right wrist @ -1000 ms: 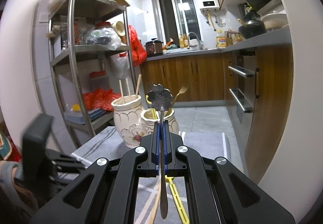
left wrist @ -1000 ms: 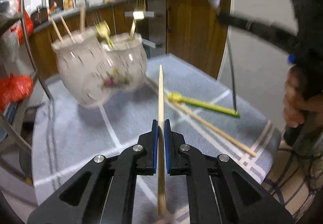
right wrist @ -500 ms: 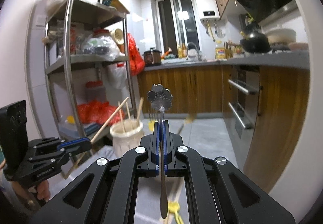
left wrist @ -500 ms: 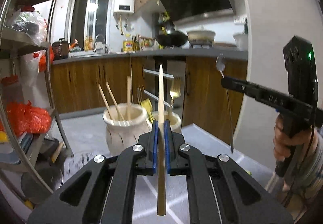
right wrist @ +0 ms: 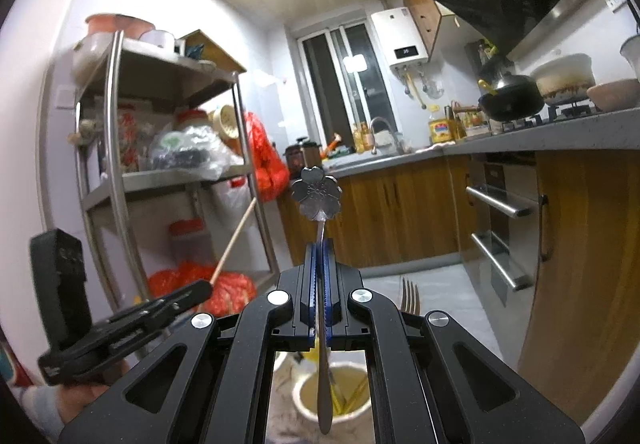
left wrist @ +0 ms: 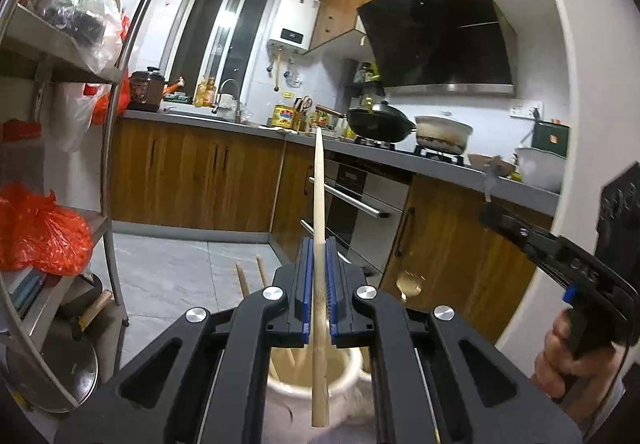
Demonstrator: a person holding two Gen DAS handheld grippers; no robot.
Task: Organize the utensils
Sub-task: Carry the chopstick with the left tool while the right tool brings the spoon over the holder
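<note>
Left view: left gripper [left wrist: 318, 292] is clamped on a chopstick [left wrist: 319, 219] at frame centre, its lower end above a jar [left wrist: 308, 392] at bottom centre. Risk: early release lets it strike the rim.

Right view: right gripper [right wrist: 319, 296] is clamped on a spoon [right wrist: 318, 199] above a second jar [right wrist: 340, 400] holding a fork [right wrist: 410, 296]. Risk: the handle snags.

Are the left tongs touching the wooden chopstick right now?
Touching. The left wrist view shows the left tongs shut on the wooden chopstick, blue pads pressed against both its sides.
</note>
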